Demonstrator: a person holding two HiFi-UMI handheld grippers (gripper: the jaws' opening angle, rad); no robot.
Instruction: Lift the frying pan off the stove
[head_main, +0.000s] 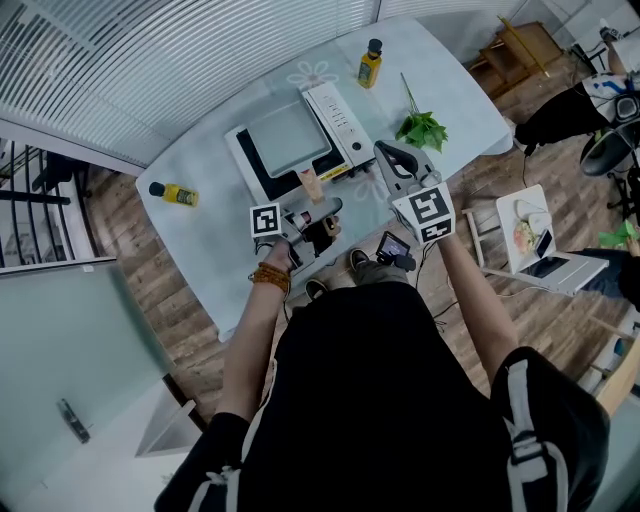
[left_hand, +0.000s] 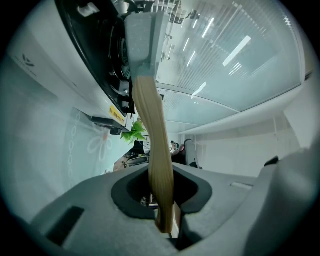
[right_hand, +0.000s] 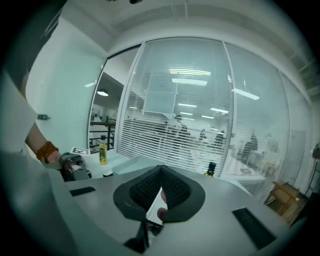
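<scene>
A square grey frying pan sits on the black-and-white stove in the middle of the table. Its wooden handle points toward me. My left gripper is shut on the end of that handle. In the left gripper view the handle runs up between the jaws of the left gripper to the pan's grey bracket, with the stove at the left. My right gripper hovers right of the stove, shut and empty; the right gripper points at the window blinds.
Two yellow bottles stand on the pale table: one at the far edge, one at the left. Green leaves lie right of the stove. A white stool stands on the wooden floor to the right.
</scene>
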